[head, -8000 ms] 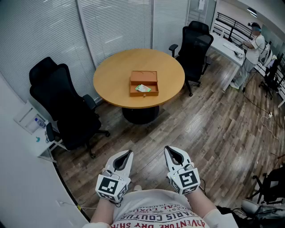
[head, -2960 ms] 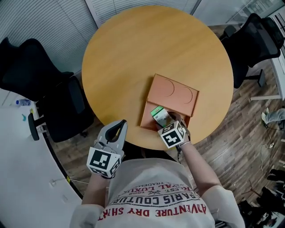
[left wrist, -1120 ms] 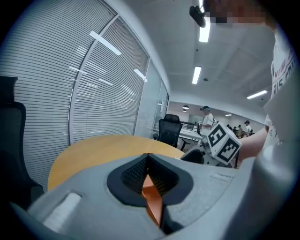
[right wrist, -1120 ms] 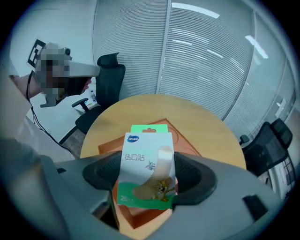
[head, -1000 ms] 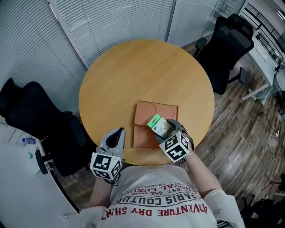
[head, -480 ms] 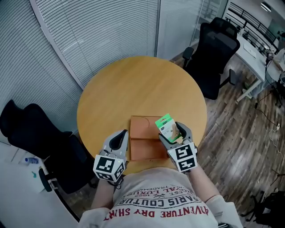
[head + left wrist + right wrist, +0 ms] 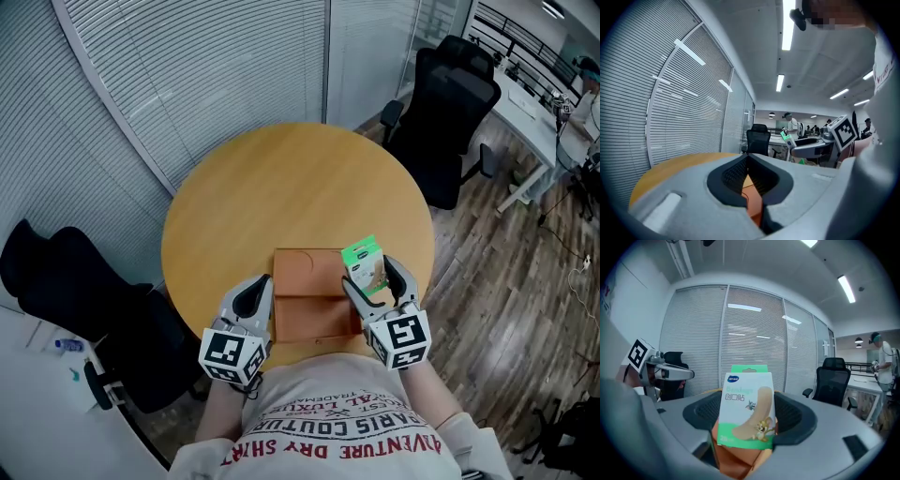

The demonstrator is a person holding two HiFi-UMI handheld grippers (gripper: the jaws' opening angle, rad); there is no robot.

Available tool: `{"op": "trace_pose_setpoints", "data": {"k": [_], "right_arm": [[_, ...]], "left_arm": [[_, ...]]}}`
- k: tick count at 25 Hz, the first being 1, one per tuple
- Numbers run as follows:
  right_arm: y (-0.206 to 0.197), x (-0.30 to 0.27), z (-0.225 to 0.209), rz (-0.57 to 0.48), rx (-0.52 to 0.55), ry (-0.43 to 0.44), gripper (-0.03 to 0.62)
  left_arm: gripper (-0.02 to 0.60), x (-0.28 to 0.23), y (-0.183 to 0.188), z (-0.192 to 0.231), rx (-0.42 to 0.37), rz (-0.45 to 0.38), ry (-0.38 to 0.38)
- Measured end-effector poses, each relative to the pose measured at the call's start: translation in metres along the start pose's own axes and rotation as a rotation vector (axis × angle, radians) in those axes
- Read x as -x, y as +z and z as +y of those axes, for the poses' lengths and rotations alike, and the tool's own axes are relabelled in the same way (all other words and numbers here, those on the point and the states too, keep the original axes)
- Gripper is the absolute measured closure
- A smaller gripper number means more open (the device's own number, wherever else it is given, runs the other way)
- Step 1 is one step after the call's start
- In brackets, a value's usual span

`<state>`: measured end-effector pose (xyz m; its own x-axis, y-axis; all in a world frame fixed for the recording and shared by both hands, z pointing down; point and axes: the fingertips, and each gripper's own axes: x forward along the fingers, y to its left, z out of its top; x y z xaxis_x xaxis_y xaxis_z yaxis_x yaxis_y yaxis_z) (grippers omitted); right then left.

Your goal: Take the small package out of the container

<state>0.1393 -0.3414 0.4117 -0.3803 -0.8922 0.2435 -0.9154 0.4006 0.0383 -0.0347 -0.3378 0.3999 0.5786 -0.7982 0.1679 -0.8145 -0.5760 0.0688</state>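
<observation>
An orange container (image 7: 309, 298) lies open on the round wooden table (image 7: 281, 187), near its front edge. My right gripper (image 7: 371, 274) is shut on the small green-and-white package (image 7: 364, 262) and holds it upright above the container's right edge. In the right gripper view the package (image 7: 746, 404) stands between the dark pads, with the container (image 7: 733, 458) below it. My left gripper (image 7: 260, 285) hangs just left of the container with its jaws together and nothing in them. The left gripper view shows my left gripper (image 7: 749, 174) over the container (image 7: 754, 206).
Black office chairs stand at the table's far right (image 7: 455, 94) and near left (image 7: 66, 281). Slatted blinds (image 7: 187, 66) line the wall behind the table. To the right are wood flooring and a white desk (image 7: 539, 108), with a person (image 7: 881, 364) beside it.
The person has walked up to the table. My right gripper has closed on the package in the container and raised it up and to the right. The left gripper stays shut beside the container.
</observation>
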Motion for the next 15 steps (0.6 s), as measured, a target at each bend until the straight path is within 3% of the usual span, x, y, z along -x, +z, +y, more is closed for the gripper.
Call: {"op": "trace_pose_setpoints", "data": {"k": [15], "right_arm": [[0.0032,-0.0013,0.0002,-0.051,0.008,-0.006,0.238]], "left_arm": [[0.569,0.0077,0.0061,0.0022,0.005,-0.012,0.014]]}}
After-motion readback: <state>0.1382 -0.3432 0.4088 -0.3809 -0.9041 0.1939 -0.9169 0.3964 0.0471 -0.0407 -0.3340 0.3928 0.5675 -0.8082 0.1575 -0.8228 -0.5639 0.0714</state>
